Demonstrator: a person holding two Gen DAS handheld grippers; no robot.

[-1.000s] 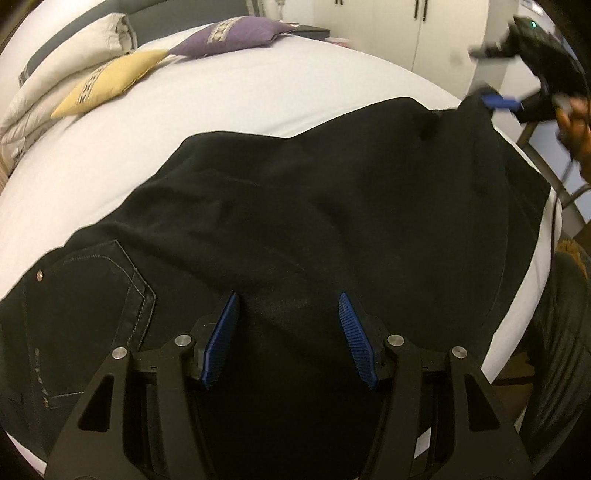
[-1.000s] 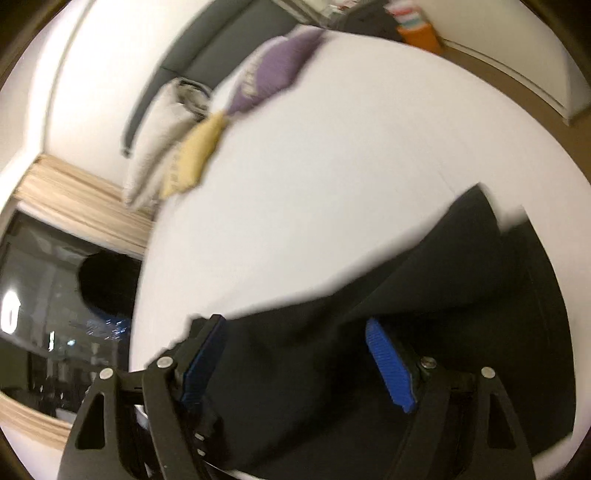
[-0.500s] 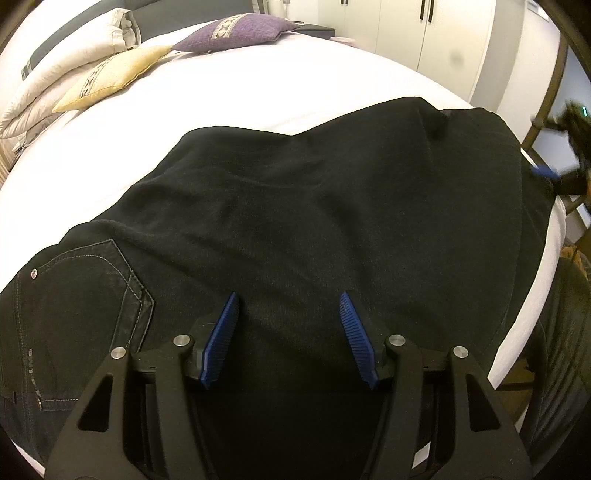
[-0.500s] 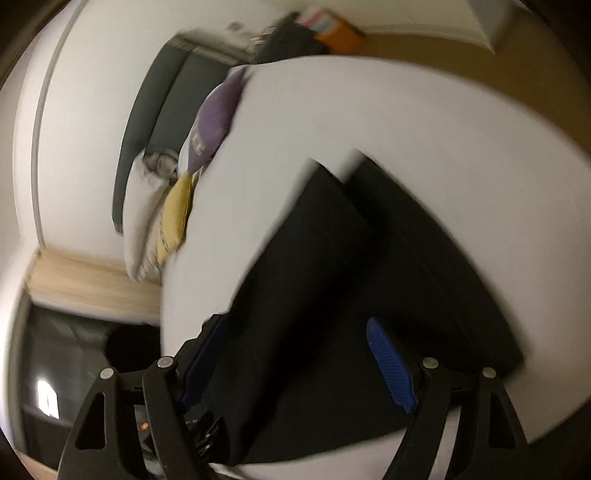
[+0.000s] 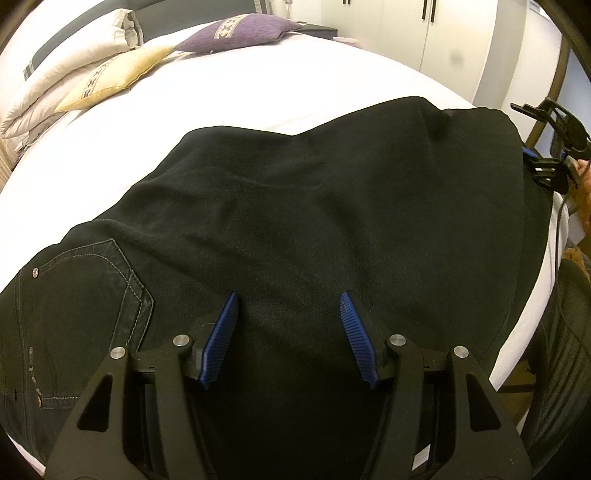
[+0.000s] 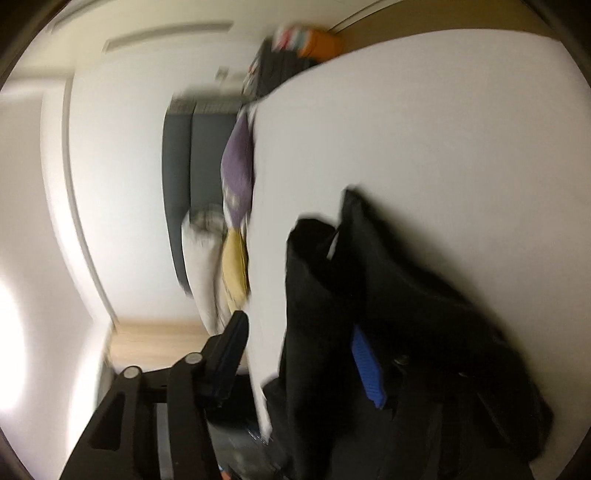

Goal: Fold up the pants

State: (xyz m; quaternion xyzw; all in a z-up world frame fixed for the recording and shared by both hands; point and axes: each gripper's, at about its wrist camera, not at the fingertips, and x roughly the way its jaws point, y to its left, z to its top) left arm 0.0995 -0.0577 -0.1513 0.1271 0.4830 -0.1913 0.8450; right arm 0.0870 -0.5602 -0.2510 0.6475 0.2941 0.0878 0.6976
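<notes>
Pants: the black pants [image 5: 295,206] lie spread across the near part of the bed [image 5: 277,85], waist and stitched back pocket [image 5: 85,280] toward the near-left edge, leg ends toward the near-right corner, where cloth reaches the bed's edge.
Left claw: the left claw [image 5: 288,325] hangs over the middle of the cloth with its blue pads [image 5: 221,332] well apart and nothing between them; released. Whether the tips touch the fabric cannot be told. Its place near the waist suggests it is there to pin or anchor that end.
Right claw: the right claw [image 6: 295,354] is at the leg ends by the near-right corner, seen from the left wrist view as a dark frame at the hem. Its own view is rolled sideways and blurred; the fingers stand wide with dark cloth between them, so it looks released, not clamped.
Why there: one claw at each end suits a lengthwise fold, hem carried toward waist.
Pillows: a yellow pillow [image 5: 110,79] and a purple pillow [image 5: 240,31] sit at the far edge, well apart from the pants.
Stage: judged early; no fold across the length is visible yet.
</notes>
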